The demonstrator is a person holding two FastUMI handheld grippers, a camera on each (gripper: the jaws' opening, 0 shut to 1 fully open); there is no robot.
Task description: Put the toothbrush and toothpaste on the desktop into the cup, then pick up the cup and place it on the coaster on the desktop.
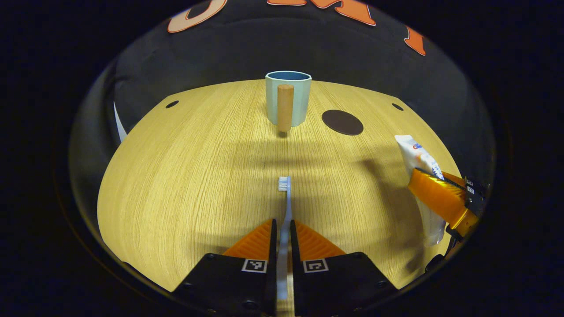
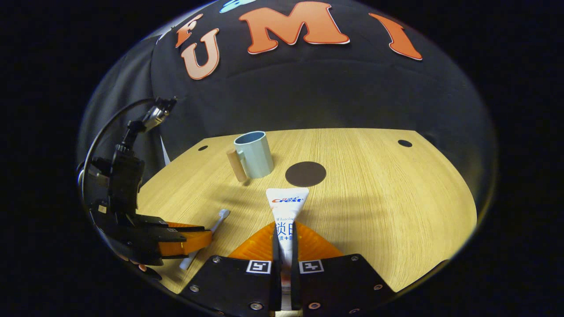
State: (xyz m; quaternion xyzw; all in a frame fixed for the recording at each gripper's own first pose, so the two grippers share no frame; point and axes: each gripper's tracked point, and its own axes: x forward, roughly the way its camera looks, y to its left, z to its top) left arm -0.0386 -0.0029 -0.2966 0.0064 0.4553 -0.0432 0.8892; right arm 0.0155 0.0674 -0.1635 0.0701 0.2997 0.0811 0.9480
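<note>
Left tongs [image 1: 282, 233] clamped on toothbrush [image 1: 286, 207] handle, both fingers pressing it. Toothbrush long axis runs straight ahead along the fingers, bristle head forward toward the cup [image 1: 288, 97], low over the surface [image 1: 185, 176]. Right tongs [image 2: 285, 241] clamped on toothpaste [image 2: 286, 207] tube; tube axis along the fingers, flat crimped end forward, pointing at the coaster [image 2: 305, 173]. Cup upright near far edge of surface, wooden handle facing left tongs. Dark round coaster lies just beside the cup, to its right, apart from it.
</note>
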